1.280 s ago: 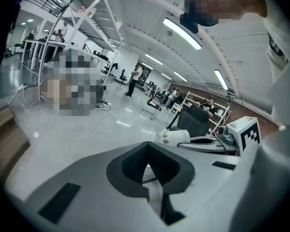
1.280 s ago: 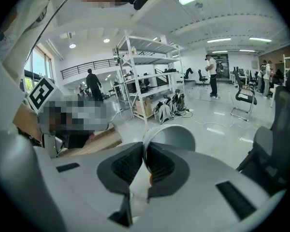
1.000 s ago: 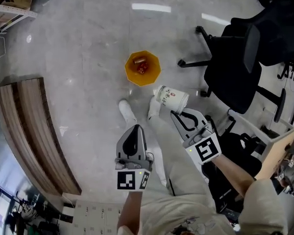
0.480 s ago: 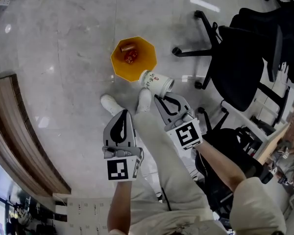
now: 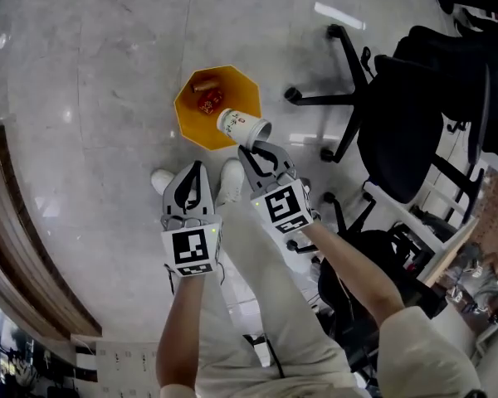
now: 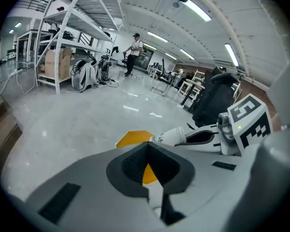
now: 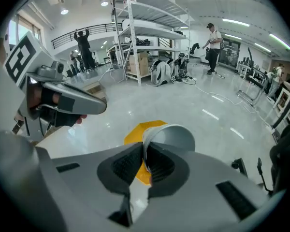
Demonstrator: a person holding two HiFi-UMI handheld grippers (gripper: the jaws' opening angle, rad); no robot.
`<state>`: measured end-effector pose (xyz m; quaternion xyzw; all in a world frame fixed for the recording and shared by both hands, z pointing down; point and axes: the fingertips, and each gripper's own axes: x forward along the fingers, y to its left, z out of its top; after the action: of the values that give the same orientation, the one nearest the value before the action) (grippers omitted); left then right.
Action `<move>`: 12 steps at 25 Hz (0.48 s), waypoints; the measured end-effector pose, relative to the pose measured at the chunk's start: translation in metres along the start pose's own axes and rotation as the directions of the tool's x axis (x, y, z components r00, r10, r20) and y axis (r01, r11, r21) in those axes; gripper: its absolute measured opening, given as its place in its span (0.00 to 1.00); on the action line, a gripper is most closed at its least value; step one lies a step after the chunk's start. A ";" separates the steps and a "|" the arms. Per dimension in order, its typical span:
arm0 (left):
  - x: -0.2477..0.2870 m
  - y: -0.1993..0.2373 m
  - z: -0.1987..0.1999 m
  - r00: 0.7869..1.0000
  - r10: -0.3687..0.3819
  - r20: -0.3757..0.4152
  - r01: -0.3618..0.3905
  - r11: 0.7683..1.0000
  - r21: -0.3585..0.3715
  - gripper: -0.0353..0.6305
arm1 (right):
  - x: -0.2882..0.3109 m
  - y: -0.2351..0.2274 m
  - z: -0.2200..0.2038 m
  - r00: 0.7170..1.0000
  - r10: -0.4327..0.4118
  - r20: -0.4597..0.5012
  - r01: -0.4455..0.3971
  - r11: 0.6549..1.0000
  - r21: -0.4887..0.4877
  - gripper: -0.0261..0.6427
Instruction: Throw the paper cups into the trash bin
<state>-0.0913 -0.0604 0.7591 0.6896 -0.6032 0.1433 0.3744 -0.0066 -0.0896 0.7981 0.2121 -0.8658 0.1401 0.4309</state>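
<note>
Head view shows our paper cup pinched by its wall in the right gripper, tilted over the near right edge of the orange trash bin, which already holds some reddish rubbish. We judge only the release is left. Our left gripper is closed and empty, nearer us.
</note>
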 end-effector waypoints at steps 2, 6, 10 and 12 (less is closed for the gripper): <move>0.012 0.007 -0.008 1.000 0.016 -0.003 -0.016 0.999 0.030 0.06 | 0.014 -0.004 -0.008 1.000 -0.005 -0.021 0.005 1.000 -0.021 0.08; 0.031 0.020 -0.030 0.999 0.042 -0.031 -0.041 0.999 0.027 0.06 | 0.036 0.000 -0.022 0.998 0.016 -0.054 -0.019 0.998 -0.054 0.08; 0.057 0.024 -0.043 0.998 0.040 -0.044 -0.039 0.999 0.019 0.06 | 0.055 -0.002 -0.033 0.997 0.029 -0.074 -0.036 0.996 -0.088 0.08; 0.067 0.023 -0.047 0.998 0.036 -0.047 -0.035 0.999 0.015 0.06 | 0.061 -0.003 -0.037 0.996 0.036 -0.082 -0.043 0.995 -0.088 0.08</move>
<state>-0.0856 -0.0768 0.8423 0.6778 -0.6053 0.1704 0.3810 -0.0124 -0.0915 0.8691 0.1696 -0.8573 0.1180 0.4716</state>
